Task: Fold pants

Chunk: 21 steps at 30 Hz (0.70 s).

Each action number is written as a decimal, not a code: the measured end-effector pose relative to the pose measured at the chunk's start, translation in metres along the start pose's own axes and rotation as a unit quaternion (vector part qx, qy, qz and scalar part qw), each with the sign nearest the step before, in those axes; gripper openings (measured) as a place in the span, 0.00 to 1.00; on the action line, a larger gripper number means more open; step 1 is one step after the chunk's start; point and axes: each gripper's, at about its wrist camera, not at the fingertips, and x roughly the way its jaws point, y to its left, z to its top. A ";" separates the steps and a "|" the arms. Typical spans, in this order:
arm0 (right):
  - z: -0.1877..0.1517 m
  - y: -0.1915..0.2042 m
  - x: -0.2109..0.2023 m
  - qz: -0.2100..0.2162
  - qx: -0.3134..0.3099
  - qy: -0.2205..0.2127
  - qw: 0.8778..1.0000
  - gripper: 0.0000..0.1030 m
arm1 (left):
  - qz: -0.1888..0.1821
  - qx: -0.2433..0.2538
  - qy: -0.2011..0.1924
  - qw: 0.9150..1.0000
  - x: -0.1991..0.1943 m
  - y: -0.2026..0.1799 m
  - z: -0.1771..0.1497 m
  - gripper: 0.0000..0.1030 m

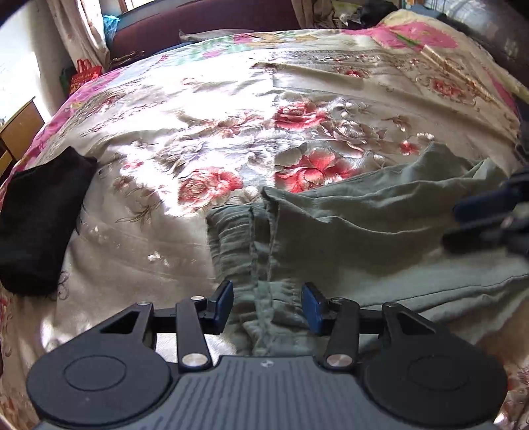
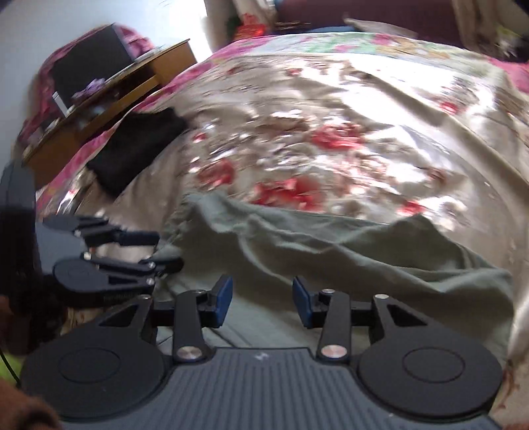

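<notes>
Grey-green pants (image 1: 363,225) lie crumpled on a floral satin bedspread (image 1: 215,132). Their gathered elastic waistband (image 1: 244,238) points toward the left gripper. My left gripper (image 1: 267,306) is open, its blue pads on either side of the waistband, low over the cloth. My right gripper (image 2: 261,299) is open and empty, just above the pants (image 2: 330,258). The right gripper also shows blurred at the right edge of the left wrist view (image 1: 489,218). The left gripper shows at the left of the right wrist view (image 2: 145,251). The right wrist view is motion-blurred.
A folded black garment (image 1: 39,218) lies on the bed's left side; it also shows in the right wrist view (image 2: 139,149). A wooden bedside desk (image 2: 99,109) stands beyond the left edge. A dark red headboard (image 1: 205,23) and clutter sit at the far end.
</notes>
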 end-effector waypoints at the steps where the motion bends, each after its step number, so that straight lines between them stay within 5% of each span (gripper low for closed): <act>1: 0.001 0.012 0.010 0.017 -0.015 0.006 1.000 0.40 | 0.002 -0.003 -0.001 1.000 -0.006 0.006 -0.002 0.58; 4: 0.003 0.039 0.031 0.054 -0.046 0.018 0.997 0.40 | 0.009 -0.002 0.005 1.000 -0.016 0.026 -0.011 0.58; 9: 0.010 0.056 0.057 0.019 -0.084 0.032 0.996 0.38 | 0.011 -0.010 0.007 1.000 -0.017 0.042 -0.023 0.58; 11: 0.013 0.056 0.066 0.012 -0.075 0.037 0.996 0.24 | 0.005 -0.016 0.006 1.000 -0.018 0.044 -0.026 0.58; 19: 0.014 0.070 0.083 -0.005 -0.107 0.047 0.993 0.25 | -0.007 -0.011 0.002 1.000 -0.021 0.046 -0.031 0.58; 21: 0.014 0.072 0.082 -0.006 -0.110 0.053 0.992 0.05 | -0.008 -0.011 0.000 1.000 -0.022 0.047 -0.030 0.58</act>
